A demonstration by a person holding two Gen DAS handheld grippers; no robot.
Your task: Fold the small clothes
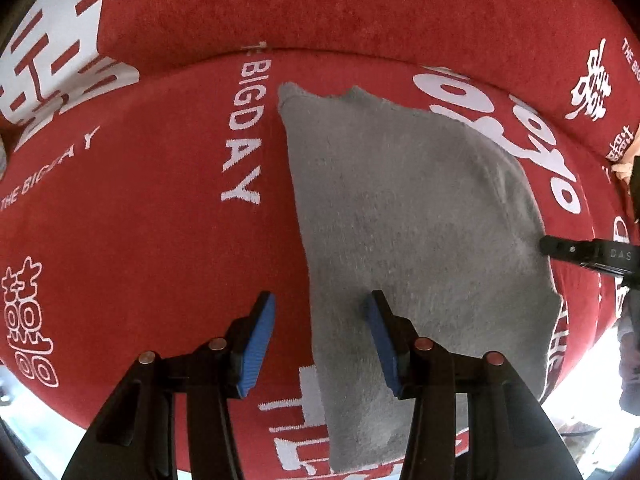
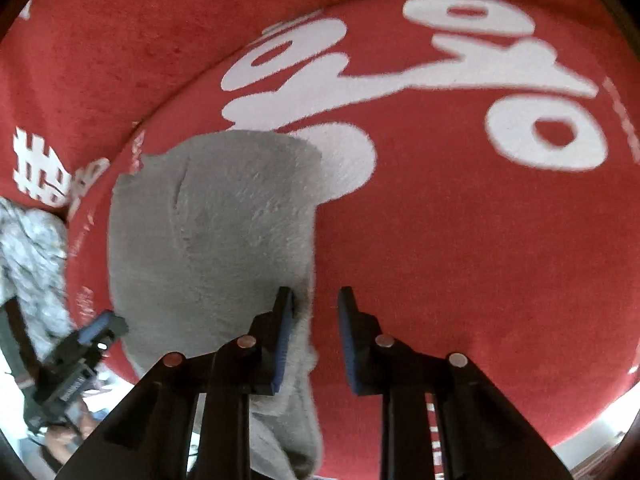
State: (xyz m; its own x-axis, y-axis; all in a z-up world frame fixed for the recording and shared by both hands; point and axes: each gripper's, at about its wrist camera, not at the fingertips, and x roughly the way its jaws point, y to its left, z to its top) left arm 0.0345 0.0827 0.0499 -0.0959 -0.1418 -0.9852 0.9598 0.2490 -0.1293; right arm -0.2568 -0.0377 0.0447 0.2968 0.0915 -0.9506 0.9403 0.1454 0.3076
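A red plush cover (image 1: 160,200) with white lettering spreads under bright daylight.

- The fuzzy grey cloth (image 1: 420,220) lies flat on the red blanket with white letters (image 1: 160,220).
- The left gripper (image 1: 322,340) hangs over the cloth's left edge.
- The right gripper (image 2: 316,336) is over its right edge.

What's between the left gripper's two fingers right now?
In the left wrist view, the left gripper stands open over the gray cloth's left edge: gray cloth on one side of the gap, bare red cover on the other.
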